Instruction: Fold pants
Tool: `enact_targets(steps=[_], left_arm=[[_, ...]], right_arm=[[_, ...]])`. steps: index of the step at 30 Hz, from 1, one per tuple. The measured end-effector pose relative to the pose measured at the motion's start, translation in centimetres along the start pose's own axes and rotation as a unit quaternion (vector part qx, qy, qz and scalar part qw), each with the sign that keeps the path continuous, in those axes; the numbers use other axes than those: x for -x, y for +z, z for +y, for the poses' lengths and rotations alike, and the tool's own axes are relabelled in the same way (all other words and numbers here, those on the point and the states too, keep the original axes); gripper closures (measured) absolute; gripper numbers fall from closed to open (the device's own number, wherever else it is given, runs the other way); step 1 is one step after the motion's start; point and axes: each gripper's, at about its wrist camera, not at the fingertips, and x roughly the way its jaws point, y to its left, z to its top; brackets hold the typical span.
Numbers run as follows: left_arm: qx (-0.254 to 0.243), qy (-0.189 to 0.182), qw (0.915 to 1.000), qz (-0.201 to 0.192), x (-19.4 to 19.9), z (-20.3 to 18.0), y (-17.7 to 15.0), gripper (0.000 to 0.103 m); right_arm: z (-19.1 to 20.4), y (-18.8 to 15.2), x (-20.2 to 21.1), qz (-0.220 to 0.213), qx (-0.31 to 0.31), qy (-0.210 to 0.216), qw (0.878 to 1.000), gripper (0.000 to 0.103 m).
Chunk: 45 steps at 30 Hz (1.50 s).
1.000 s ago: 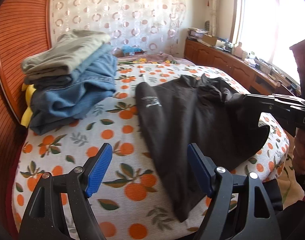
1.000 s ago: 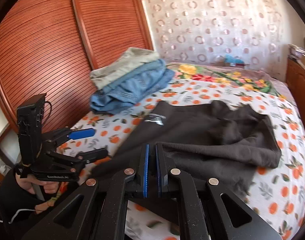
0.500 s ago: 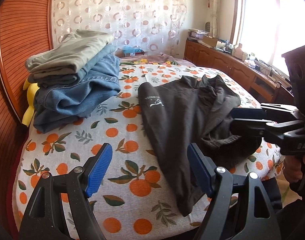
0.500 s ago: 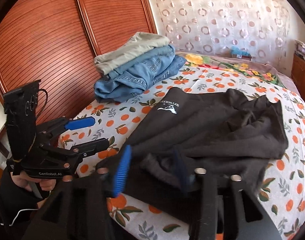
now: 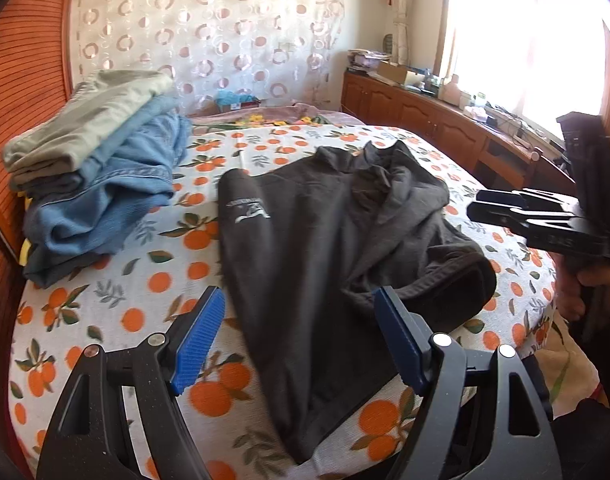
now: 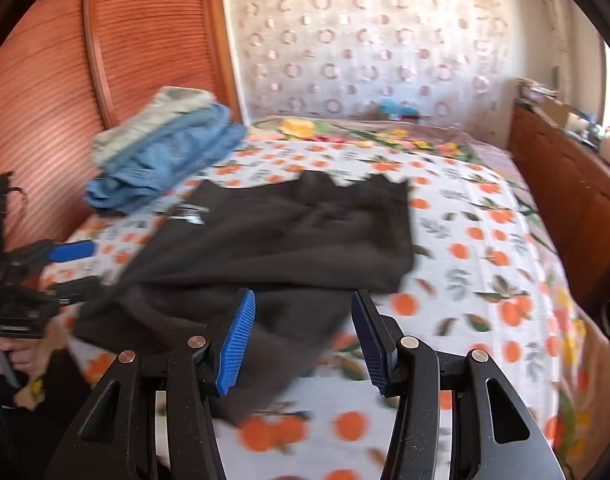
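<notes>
At far left, 1 stack of folded clothes [image 5: 97, 184], grey-green cloth over blue denim, sits against the ribbed wooden panel [image 6: 41, 92]. Beside it, 1 pair of dark charcoal fleece pants [image 5: 321, 248] lies rumpled on the orange-print bedspread [image 5: 145, 280], its long axis running from the near edge toward the headboard, white logo up. The left gripper [image 5: 297, 340] hovers with blue ribbed pads spread, empty. The right gripper [image 6: 301, 340], jaws just opened, stands parted above the pants' near hem, gripping nothing.
</notes>
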Motion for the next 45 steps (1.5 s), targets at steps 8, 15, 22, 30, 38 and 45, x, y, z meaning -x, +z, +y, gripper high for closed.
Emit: enact_targets(steps=[8, 15, 22, 30, 38, 45], left_arm=[[-0.01, -0.014, 0.9998, 0.008, -1.3, -1.2, 0.8, 0.025], [-0.005, -0.016, 0.9995, 0.027, -2.4, -1.3, 0.4, 0.025], [-0.007, -0.015, 0.9992, 0.038, -2.9, -1.4, -0.1, 0.025], [-0.004, -0.022, 0.9992, 0.033, -2.5, -1.5, -0.3, 0.025], [-0.011, -0.052, 0.9982, 0.027, -2.1, -2.3, -0.2, 0.05], [-0.014, -0.069, 0.9972, 0.027, -1.7, -2.9, -0.3, 0.07]], right_arm=[[-2.2, 0.7, -2.2, 0.027, -0.007, -0.028, 0.999, 0.051], [-2.7, 1.8, -4.4, 0.055, -0.017, -0.019, 0.998, 0.051], [-3.5, 2.1, -5.0, 0.063, -0.023, -0.003, 0.998, 0.092], [-3.8, 1.6, -2.4, 0.023, -0.038, 0.002, 0.999, 0.099], [-4.4, 0.9, -0.9, 0.01, -0.046, -0.008, 0.999, 0.099], [-4.2, 1.0, -0.6, 0.012, -0.041, -0.012, 0.999, 0.099]])
